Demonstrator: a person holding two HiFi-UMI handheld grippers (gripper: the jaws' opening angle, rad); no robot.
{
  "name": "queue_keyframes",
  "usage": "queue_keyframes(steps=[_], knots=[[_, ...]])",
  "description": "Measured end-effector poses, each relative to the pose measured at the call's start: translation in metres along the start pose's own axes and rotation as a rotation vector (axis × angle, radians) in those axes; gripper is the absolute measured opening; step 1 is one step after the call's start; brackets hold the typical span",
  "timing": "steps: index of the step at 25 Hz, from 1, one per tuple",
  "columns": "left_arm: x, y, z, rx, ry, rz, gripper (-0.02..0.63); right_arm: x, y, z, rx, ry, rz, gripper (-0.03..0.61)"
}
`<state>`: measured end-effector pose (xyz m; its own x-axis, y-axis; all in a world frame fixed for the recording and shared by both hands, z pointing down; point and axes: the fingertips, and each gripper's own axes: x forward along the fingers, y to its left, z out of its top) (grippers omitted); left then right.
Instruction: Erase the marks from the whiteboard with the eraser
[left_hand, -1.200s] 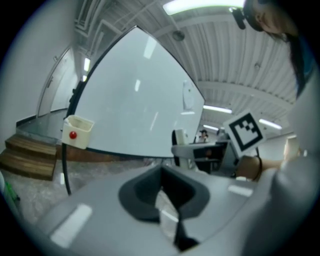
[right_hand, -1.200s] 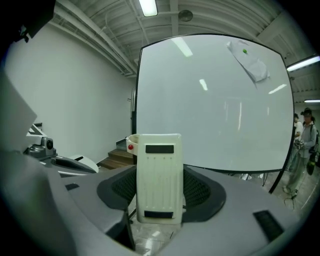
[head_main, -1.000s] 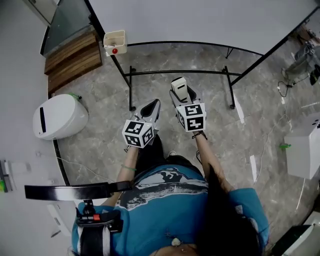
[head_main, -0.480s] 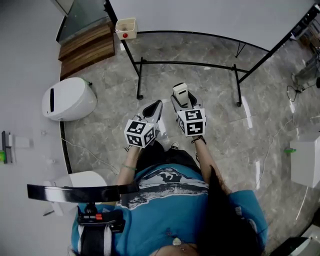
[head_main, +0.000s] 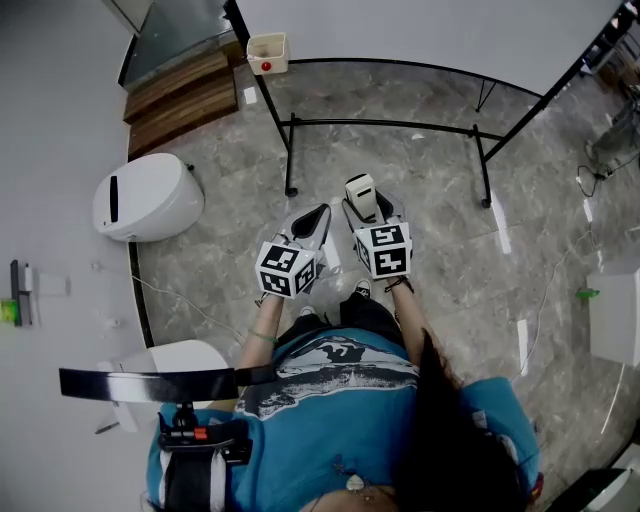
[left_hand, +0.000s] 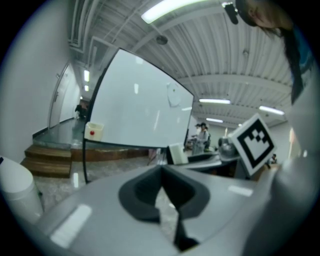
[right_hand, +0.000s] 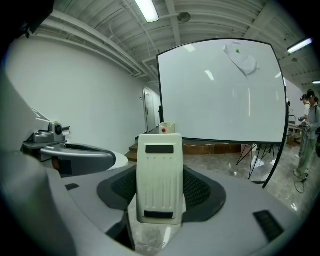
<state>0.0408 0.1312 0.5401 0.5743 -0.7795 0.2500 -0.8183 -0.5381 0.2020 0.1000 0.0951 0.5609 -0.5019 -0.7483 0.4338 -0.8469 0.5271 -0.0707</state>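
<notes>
Ahead, well apart, stood the whiteboard (right_hand: 220, 95). The right hand-held gripper (right_hand: 160, 192) clamped the eraser (right_hand: 159, 165); the left hand-held gripper (left_hand: 163, 175) was closed, empty.

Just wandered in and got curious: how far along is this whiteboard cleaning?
Done: the eraser is clamped in the right gripper. In hand: it is held up facing the whiteboard, which stands apart across the floor. Left: the smudged mark near the board's top is not yet wiped. The left gripper is shut and empty.
</notes>
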Motion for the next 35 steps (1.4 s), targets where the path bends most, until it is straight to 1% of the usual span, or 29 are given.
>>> queue_keyframes(steps=[3, 7, 12, 16, 19, 21, 27, 35], knots=[[-0.029, 0.016, -0.004, -0.011, -0.004, 0.007, 0.003, 0.003, 0.033, -0.005, 0.004, 0.013, 0.005, 0.262], [-0.070, 0.033, -0.014, -0.025, 0.000, 0.004, 0.003, 0.000, 0.077, -0.015, 0.049, 0.030, 0.012, 0.262], [-0.113, 0.044, -0.029, -0.045, 0.002, -0.028, 0.003, -0.013, 0.124, -0.025, 0.071, 0.035, -0.009, 0.262], [-0.132, 0.047, -0.042, -0.047, 0.006, -0.060, 0.003, -0.019, 0.153, -0.042, 0.097, 0.042, -0.019, 0.262], [-0.140, 0.044, -0.047, -0.037, 0.012, -0.086, 0.003, -0.025, 0.161, -0.052, 0.116, 0.053, -0.034, 0.262], [-0.143, 0.043, -0.043, -0.029, 0.009, -0.093, 0.003, -0.028, 0.161, -0.052, 0.119, 0.060, -0.042, 0.262], [-0.157, 0.056, -0.033, -0.040, -0.022, -0.085, 0.003, -0.024, 0.171, -0.044, 0.107, 0.062, -0.049, 0.262], [-0.169, 0.068, -0.042, -0.065, -0.034, -0.076, 0.003, -0.016, 0.194, -0.051, 0.079, 0.079, -0.025, 0.262]])
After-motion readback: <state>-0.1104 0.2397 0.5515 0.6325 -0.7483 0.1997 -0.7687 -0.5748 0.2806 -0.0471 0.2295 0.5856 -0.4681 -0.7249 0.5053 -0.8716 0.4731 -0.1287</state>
